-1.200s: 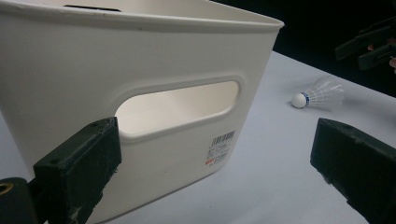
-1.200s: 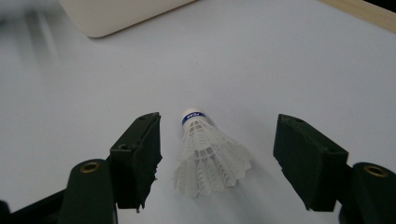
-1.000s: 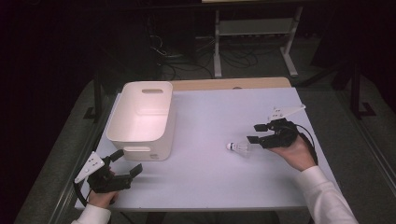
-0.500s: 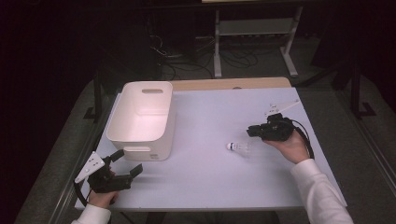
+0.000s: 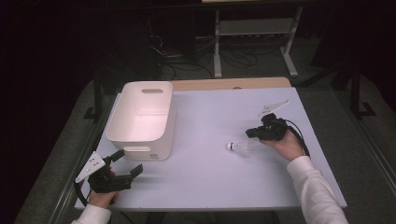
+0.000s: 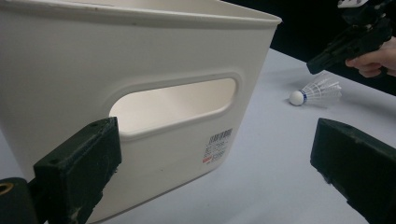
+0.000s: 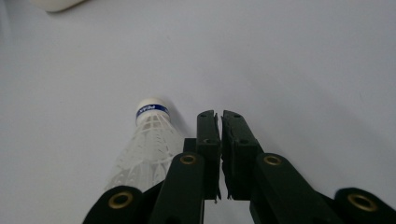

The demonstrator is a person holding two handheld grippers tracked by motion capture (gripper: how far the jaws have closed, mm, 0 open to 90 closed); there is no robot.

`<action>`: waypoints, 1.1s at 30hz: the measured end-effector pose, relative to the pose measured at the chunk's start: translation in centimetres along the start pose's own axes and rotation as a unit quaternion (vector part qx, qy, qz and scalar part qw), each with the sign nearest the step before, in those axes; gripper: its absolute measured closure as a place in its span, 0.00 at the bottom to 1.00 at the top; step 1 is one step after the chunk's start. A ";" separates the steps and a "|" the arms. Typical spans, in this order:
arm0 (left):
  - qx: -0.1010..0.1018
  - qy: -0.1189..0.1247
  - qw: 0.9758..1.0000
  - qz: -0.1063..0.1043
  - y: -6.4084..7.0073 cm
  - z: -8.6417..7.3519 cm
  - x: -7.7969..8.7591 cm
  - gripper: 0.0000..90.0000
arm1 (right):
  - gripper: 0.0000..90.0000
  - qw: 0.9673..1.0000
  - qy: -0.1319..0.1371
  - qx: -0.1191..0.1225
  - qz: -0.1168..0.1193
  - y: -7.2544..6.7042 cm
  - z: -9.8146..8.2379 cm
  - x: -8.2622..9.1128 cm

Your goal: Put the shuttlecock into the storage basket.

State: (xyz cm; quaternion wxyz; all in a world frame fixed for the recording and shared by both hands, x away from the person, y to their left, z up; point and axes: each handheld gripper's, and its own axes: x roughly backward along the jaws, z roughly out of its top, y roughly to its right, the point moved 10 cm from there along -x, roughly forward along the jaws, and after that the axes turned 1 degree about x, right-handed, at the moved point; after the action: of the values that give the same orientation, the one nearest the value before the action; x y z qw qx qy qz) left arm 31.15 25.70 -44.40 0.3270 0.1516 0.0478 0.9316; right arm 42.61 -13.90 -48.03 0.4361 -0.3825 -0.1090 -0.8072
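Shuttlecock (image 5: 239, 148) is lying on its side on the pale desk (image 5: 210, 182), right of the middle, with its white cork tip pointing toward the left edge and its feathers fanning toward the right edge. A hand is holding the right gripper (image 5: 250, 132) just beside the feathers, on the side of the desk's far edge. Its two black jaws have just been closing and are now sitting together with the barest slit between them. Nothing is lying between them; in the right gripper view the shuttlecock (image 7: 145, 144) is resting next to the closed jaws, not inside them.

Near the front left corner of the desk, another hand is holding the left gripper (image 5: 127, 162) with its jaws standing wide apart and gripping nothing. It is pointing at the near end wall of a white plastic bin (image 5: 140, 140), which is sitting along the left edge. In the left gripper view that wall is showing an oval handle opening and a small barcode label (image 6: 218, 144).
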 end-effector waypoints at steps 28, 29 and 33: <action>-0.001 -0.001 1.000 -0.002 0.0 0.0 0.1 0.02 | 0.98 0.997 -0.061 0.016 0.042 -2.2 -1.7 -1.6; -0.001 0.000 1.000 -0.002 -0.1 0.0 0.0 0.02 | 0.98 0.997 -0.062 0.019 0.046 -2.4 -1.7 -1.6; 0.000 0.000 1.000 -0.002 0.0 0.0 0.0 0.02 | 0.98 0.996 -0.064 0.026 0.050 -2.8 -1.8 -1.7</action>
State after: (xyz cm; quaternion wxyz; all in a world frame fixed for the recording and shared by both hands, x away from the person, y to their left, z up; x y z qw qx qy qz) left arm 31.15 25.74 -44.38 0.3288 0.1511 0.0478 0.9310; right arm 40.03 -12.12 -50.06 0.4780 -0.4268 -0.1385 -0.7551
